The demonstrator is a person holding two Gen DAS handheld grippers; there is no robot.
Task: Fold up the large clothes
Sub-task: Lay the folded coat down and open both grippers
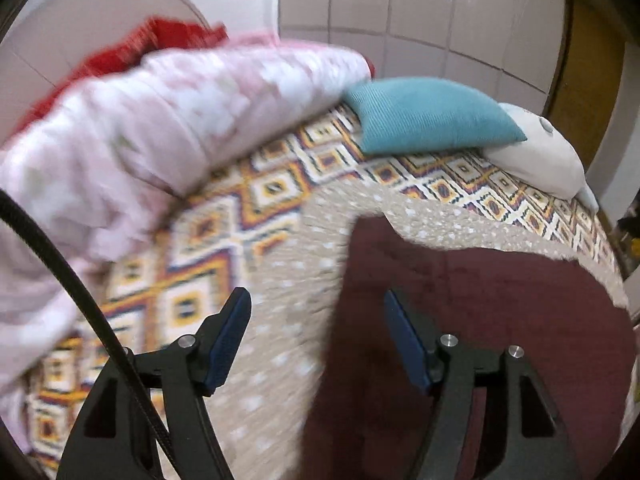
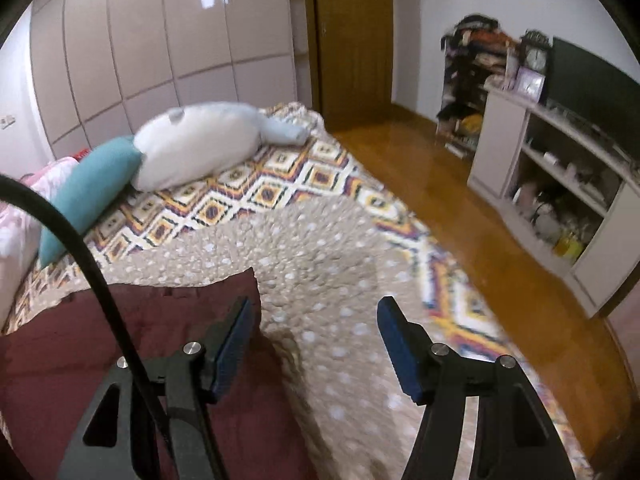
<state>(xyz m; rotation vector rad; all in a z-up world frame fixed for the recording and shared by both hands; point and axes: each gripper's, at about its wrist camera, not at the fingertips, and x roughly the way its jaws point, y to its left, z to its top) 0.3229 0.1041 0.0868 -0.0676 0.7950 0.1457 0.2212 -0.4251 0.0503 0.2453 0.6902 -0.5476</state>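
A maroon garment [image 1: 472, 320] lies spread on a tan blanket with white dots [image 1: 280, 312] on the bed. My left gripper [image 1: 316, 304] is open and empty, hovering over the garment's left edge. In the right wrist view the maroon garment [image 2: 80, 344] lies at the lower left on the tan dotted blanket [image 2: 320, 272]. My right gripper [image 2: 314, 312] is open and empty, just right of the garment's right edge and above the blanket.
A patterned bedspread [image 1: 248, 200] covers the bed. A pink quilt [image 1: 140, 128], a red cloth [image 1: 132, 44], a teal cushion [image 1: 424, 116] and a white plush [image 1: 544, 156] lie at its head. A wooden floor [image 2: 460, 184] and a shelf unit [image 2: 560, 184] are to the right.
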